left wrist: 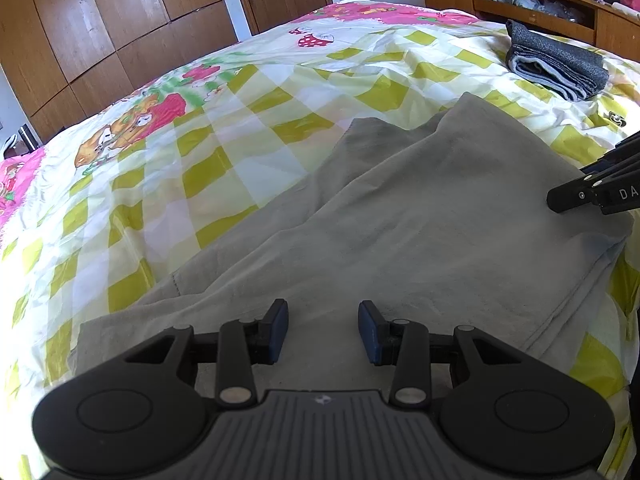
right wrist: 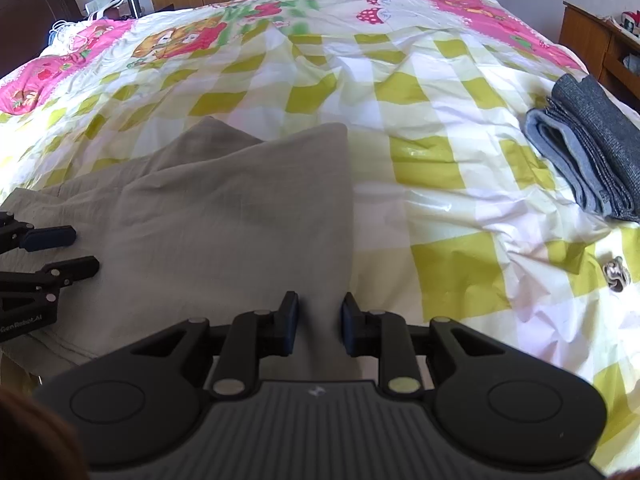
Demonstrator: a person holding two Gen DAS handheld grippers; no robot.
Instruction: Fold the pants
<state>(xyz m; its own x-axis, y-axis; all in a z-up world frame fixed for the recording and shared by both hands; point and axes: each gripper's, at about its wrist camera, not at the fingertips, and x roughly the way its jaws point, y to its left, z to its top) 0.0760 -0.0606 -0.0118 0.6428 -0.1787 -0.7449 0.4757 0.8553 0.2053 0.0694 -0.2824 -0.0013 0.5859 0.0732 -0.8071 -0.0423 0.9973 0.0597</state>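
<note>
Grey-beige pants (left wrist: 420, 216) lie partly folded on the bed, also in the right wrist view (right wrist: 240, 216). My left gripper (left wrist: 323, 330) is open just above the pants' near part, nothing between its blue pads. My right gripper (right wrist: 319, 326) is open over the pants' right edge, empty. The right gripper's tip shows at the right of the left wrist view (left wrist: 592, 192), resting over the pants. The left gripper's open fingers (right wrist: 52, 236) show at the left of the right wrist view.
A checked yellow, white and pink bedsheet (left wrist: 240, 120) covers the bed. A folded dark grey garment (left wrist: 556, 66) lies at the far right, also in the right wrist view (right wrist: 588, 152). A small metallic object (right wrist: 615, 274) lies on the sheet. Wooden wardrobes and shelf surround the bed.
</note>
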